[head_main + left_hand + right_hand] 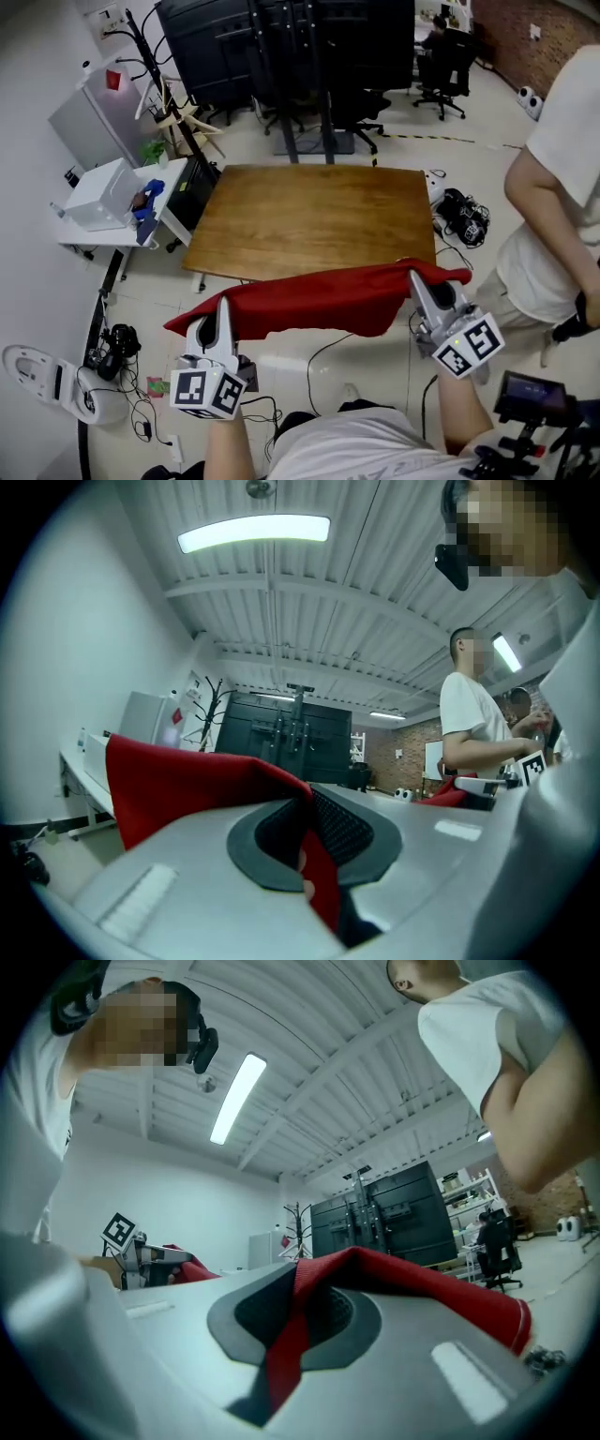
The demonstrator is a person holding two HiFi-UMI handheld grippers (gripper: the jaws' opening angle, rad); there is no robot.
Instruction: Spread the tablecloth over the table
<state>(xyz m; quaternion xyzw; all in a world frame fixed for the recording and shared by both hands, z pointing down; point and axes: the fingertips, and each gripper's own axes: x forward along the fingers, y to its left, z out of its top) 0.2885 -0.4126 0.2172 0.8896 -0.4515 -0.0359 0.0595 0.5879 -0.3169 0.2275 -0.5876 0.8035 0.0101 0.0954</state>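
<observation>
- Short of the table's (309, 220) near edge, the red cloth (309, 298) hangs bunched in a sagging band. It is clear of the floor and not yet spread on the wooden top.
- The left fingers (224, 317) are clenched on the cloth's left end. In the left gripper view a thin red fold runs down through the slit between the dark pads (345, 825). The rest rises up and to the left over the grey body.
- The right fingers (419, 284) are clenched on the cloth's right end in the same way. In the right gripper view the fold is pinched between that pair's pads, and the cloth trails off to the right.
- In the head view the right end lies nearer the table's near right corner, and the cloth's upper edge overlaps the table's near edge.
- A second person (562, 187) in a white shirt stands just right of the table.
</observation>
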